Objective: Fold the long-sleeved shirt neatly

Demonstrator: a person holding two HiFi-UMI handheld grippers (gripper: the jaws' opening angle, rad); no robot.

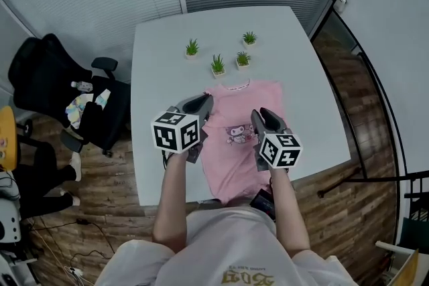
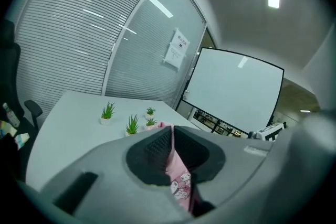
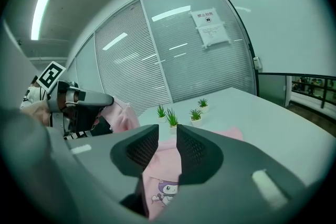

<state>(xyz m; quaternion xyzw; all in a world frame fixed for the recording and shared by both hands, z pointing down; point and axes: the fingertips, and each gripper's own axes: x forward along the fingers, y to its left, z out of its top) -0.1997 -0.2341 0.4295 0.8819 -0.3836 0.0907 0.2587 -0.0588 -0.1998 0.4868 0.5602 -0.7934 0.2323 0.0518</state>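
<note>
A pink long-sleeved shirt (image 1: 234, 157) with a cartoon print lies along the middle of the white table (image 1: 161, 77), collar towards the far side. My left gripper (image 1: 204, 102) hovers over the shirt's left edge, shut on a thin fold of pink cloth (image 2: 178, 176) that hangs between its pads (image 2: 157, 147). My right gripper (image 1: 263, 116) is over the shirt's right edge. Its jaws stand partly apart with a thicker bunch of pink cloth (image 3: 163, 186) gripped low between them. In the right gripper view the left gripper (image 3: 79, 102) shows at left, lifting pink cloth (image 3: 122, 113).
Several small potted plants (image 1: 218, 65) stand on the table beyond the collar. A black office chair (image 1: 60, 90) with clutter sits on the wood floor to the left. A dark flat thing (image 1: 263, 201) lies at the table's near edge. Glass walls with blinds enclose the far side.
</note>
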